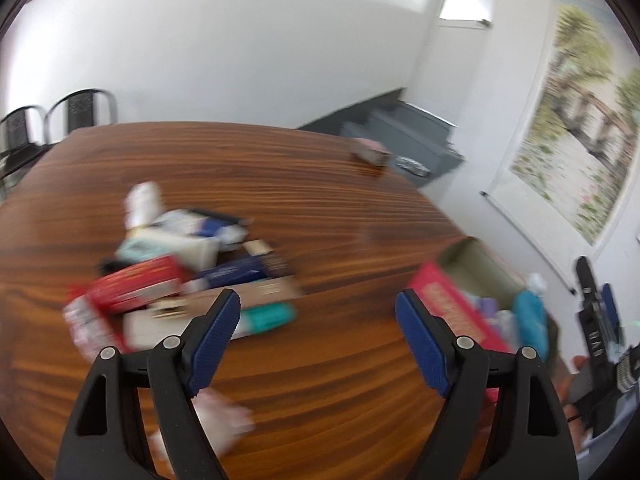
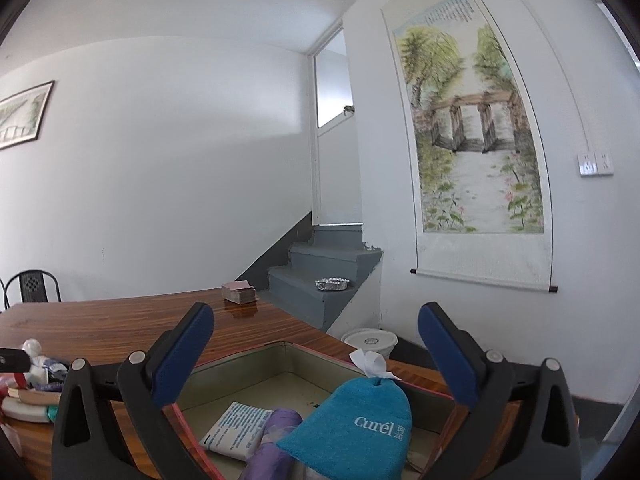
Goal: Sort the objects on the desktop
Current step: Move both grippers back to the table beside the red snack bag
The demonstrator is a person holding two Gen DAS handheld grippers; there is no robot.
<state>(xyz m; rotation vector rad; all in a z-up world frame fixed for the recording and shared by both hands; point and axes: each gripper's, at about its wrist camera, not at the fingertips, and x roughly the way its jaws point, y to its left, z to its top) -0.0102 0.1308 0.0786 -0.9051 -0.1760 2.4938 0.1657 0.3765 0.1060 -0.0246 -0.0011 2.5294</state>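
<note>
A blurred pile of boxes and tubes (image 1: 180,276) lies on the wooden table (image 1: 320,200), left of centre in the left wrist view. My left gripper (image 1: 318,308) is open and empty above the table, just right of the pile. A red-rimmed box (image 2: 288,364) at the table's right edge holds a teal Curél pouch (image 2: 360,424), a purple item (image 2: 272,444) and a white packet (image 2: 236,428). My right gripper (image 2: 316,320) is open and empty above this box. The box (image 1: 460,304) and the right gripper's body (image 1: 600,332) show at right in the left wrist view.
A stack of pink cards (image 2: 239,292) sits at the table's far edge. Grey stairs (image 2: 320,276) with a foil dish (image 2: 331,284) rise behind. A white bucket (image 2: 370,340) stands on the floor. Black chairs (image 1: 80,112) stand at the far left. A scroll painting (image 2: 468,132) hangs on the right wall.
</note>
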